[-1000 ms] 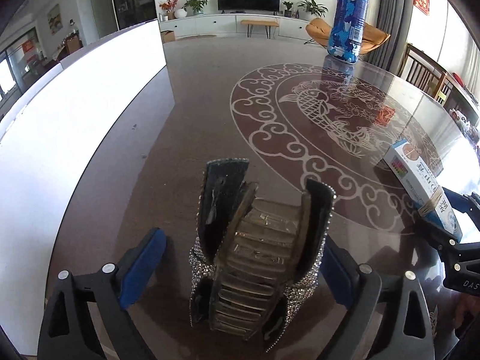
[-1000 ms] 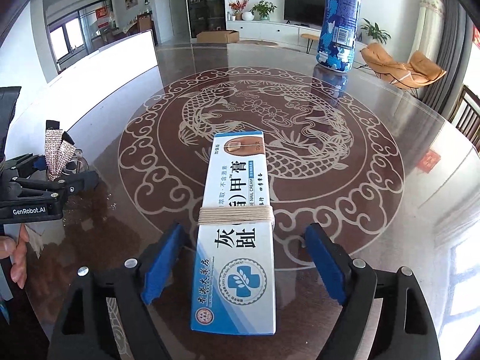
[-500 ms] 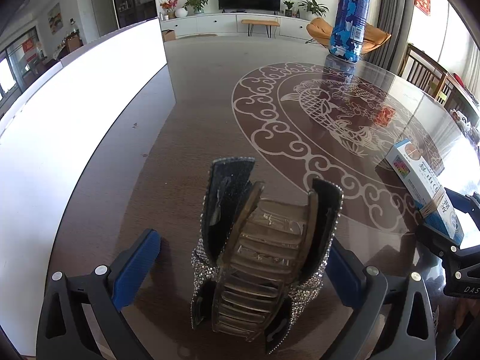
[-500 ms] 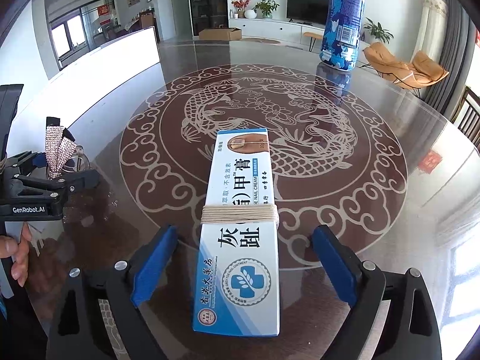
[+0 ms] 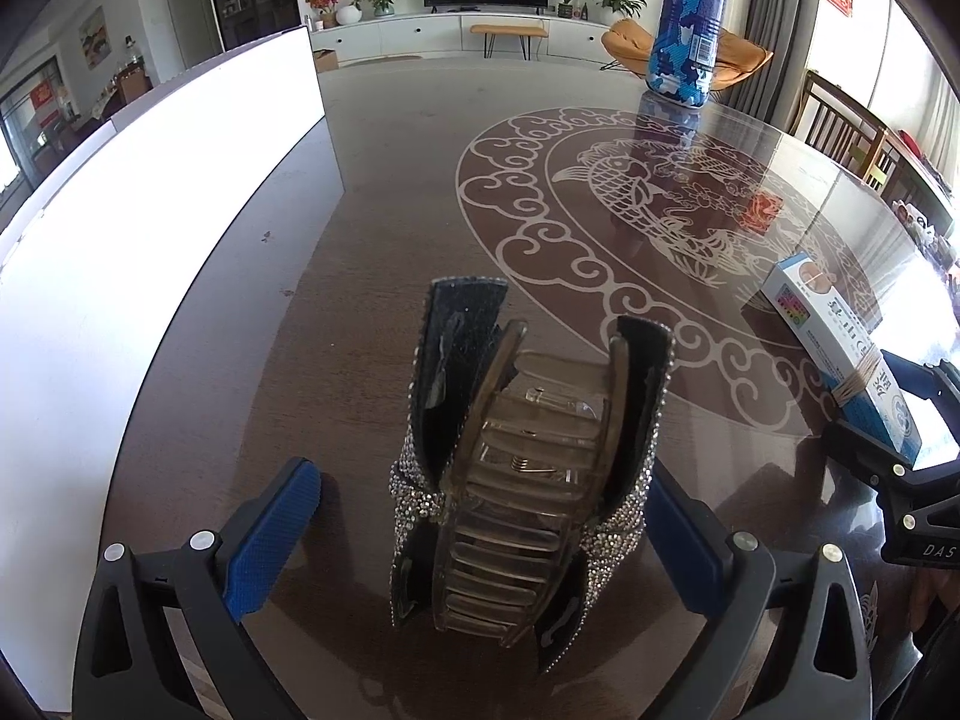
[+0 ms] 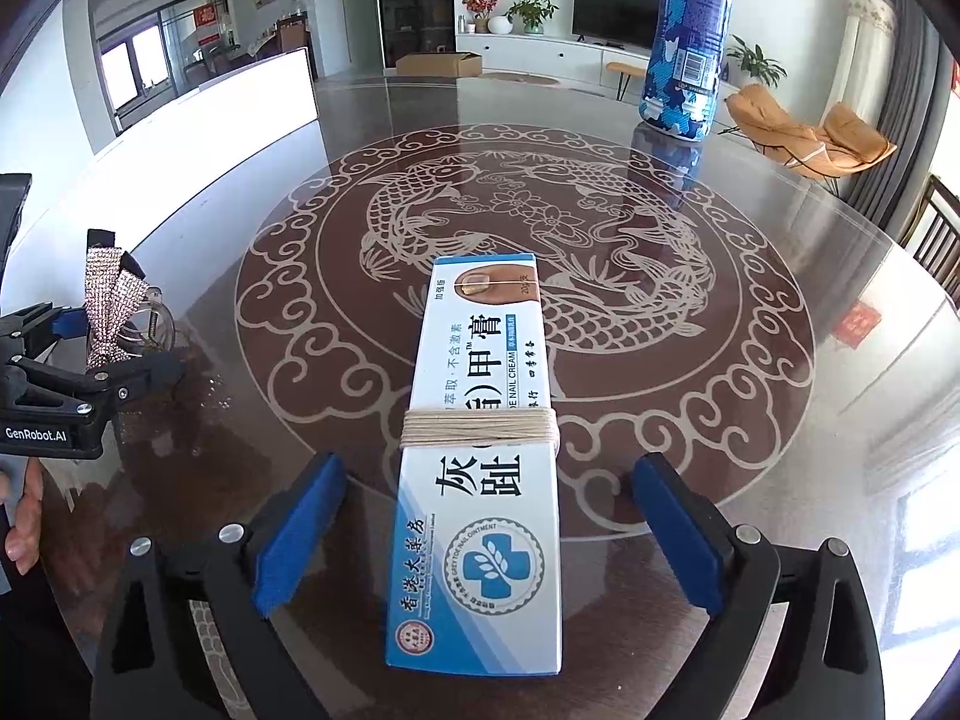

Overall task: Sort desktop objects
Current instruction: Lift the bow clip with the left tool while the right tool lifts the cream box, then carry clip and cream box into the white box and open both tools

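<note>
A rhinestone hair claw clip [image 5: 522, 468] with a clear toothed body lies on the dark table between the blue pads of my left gripper [image 5: 486, 534], which is open and not touching it. A blue-and-white ointment box [image 6: 480, 468] bound with twine lies between the pads of my right gripper [image 6: 486, 528], also open with gaps on both sides. The box shows at the right of the left wrist view [image 5: 840, 354]. The clip and left gripper show at the left of the right wrist view [image 6: 114, 312].
A tall blue camouflage-patterned can [image 6: 687, 42] stands at the table's far side, also in the left wrist view [image 5: 687, 24]. The round table [image 6: 600, 192] has a pale fish and cloud inlay. A white counter [image 5: 120, 228] runs along the left. Chairs stand at the right.
Both grippers have opened wider and drawn back a little from the clip and the box. The clip and the box rest on the table as before.
</note>
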The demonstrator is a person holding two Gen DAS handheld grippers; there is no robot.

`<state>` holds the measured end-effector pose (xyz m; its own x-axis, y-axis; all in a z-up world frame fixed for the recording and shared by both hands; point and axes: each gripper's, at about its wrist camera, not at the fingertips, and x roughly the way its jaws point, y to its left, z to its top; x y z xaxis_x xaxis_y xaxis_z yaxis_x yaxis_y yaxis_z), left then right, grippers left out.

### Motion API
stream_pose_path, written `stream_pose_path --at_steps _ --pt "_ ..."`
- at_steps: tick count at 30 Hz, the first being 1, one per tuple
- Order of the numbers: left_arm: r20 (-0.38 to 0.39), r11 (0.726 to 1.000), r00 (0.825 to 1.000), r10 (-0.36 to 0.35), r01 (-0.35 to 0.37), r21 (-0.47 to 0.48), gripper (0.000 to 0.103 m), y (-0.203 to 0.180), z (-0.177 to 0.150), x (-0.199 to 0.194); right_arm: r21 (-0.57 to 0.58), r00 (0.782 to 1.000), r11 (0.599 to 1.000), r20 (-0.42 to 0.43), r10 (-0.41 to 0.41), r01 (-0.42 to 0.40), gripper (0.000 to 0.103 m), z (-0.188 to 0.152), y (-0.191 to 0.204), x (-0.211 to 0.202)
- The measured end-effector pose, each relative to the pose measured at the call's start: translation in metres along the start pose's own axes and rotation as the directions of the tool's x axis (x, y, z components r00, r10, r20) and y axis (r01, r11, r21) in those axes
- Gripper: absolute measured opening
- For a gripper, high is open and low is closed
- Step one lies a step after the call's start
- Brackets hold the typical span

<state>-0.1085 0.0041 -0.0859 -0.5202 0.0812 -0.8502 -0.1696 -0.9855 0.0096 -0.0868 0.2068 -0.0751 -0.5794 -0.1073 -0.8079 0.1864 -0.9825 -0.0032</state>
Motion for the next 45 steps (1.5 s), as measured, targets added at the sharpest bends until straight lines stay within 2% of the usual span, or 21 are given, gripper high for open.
stream_pose_path --at_steps 10,12,14,15,16,19,22,23,24,25,26,31,36,40,45 --pt "-0.017 1.0 1.0 -0.002 0.003 0.003 0.103 0.0 0.001 0.0 0.0 1.0 1.0 -0.001 -0.001 0.001 0.098 0.0 0.001 0.0" --pt "-0.023 1.0 1.0 -0.006 0.007 0.006 0.103 0.0 0.002 0.001 -0.009 1.0 1.0 -0.01 0.014 -0.014 0.101 0.0 0.001 0.001" --pt "-0.004 1.0 1.0 -0.013 0.013 0.013 0.081 0.0 0.003 -0.005 -0.04 0.999 0.999 -0.033 0.031 -0.032 0.103 0.002 0.002 0.003" --pt "0.003 1.0 1.0 -0.022 0.022 0.016 0.06 0.001 0.004 -0.008 -0.06 0.998 0.997 -0.052 0.042 -0.045 0.103 0.004 0.002 0.004" --pt "0.003 1.0 1.0 -0.017 0.016 0.018 0.055 0.001 0.004 -0.01 -0.074 0.996 0.996 -0.074 0.054 -0.059 0.103 0.006 0.001 0.005" --pt "-0.002 0.999 0.999 -0.049 0.049 -0.004 0.054 0.006 0.005 -0.011 -0.078 0.986 0.992 -0.147 0.083 -0.096 0.103 0.017 -0.002 0.009" --pt "-0.006 0.997 0.997 -0.081 0.081 -0.016 0.054 0.006 0.007 -0.011 -0.123 0.979 0.987 -0.188 0.078 -0.102 0.103 0.029 0.008 0.015" --pt "-0.004 0.997 0.997 -0.081 0.081 -0.013 0.054 0.005 0.007 -0.011 -0.151 0.977 0.984 -0.205 0.064 -0.097 0.1 0.031 0.013 0.017" --pt "0.0 0.997 0.997 -0.081 0.081 -0.011 0.054 0.005 0.007 -0.013 -0.156 0.975 0.981 -0.206 0.081 -0.114 0.084 0.034 0.015 0.016" --pt "0.005 0.996 0.997 -0.083 0.083 -0.009 0.054 0.005 0.007 -0.015 -0.155 0.976 0.983 -0.208 0.061 -0.095 0.071 0.038 0.016 0.013" --pt "0.011 0.996 0.996 -0.085 0.085 -0.009 0.054 0.005 0.006 -0.018 -0.143 0.972 0.986 -0.226 0.057 -0.091 0.043 0.041 0.014 0.011" --pt "0.051 0.99 0.99 -0.13 0.132 -0.045 0.054 0.013 0.003 -0.041 -0.147 0.976 0.986 -0.214 0.043 -0.076 0.044 0.052 0.013 -0.016" --pt "0.127 0.985 0.981 -0.146 0.155 -0.069 0.054 0.033 0.007 -0.08 -0.151 0.983 0.981 -0.155 0.097 -0.12 0.045 0.082 0.024 -0.052" --pt "0.16 0.982 0.976 -0.146 0.163 -0.096 0.054 0.064 0.014 -0.107 -0.181 0.98 0.967 -0.11 0.163 -0.181 0.045 0.113 0.061 -0.073" --pt "0.214 0.986 0.975 -0.052 0.083 -0.141 0.054 0.13 0.03 -0.151 -0.239 0.958 0.928 -0.071 0.278 -0.287 0.045 0.162 0.134 -0.086"
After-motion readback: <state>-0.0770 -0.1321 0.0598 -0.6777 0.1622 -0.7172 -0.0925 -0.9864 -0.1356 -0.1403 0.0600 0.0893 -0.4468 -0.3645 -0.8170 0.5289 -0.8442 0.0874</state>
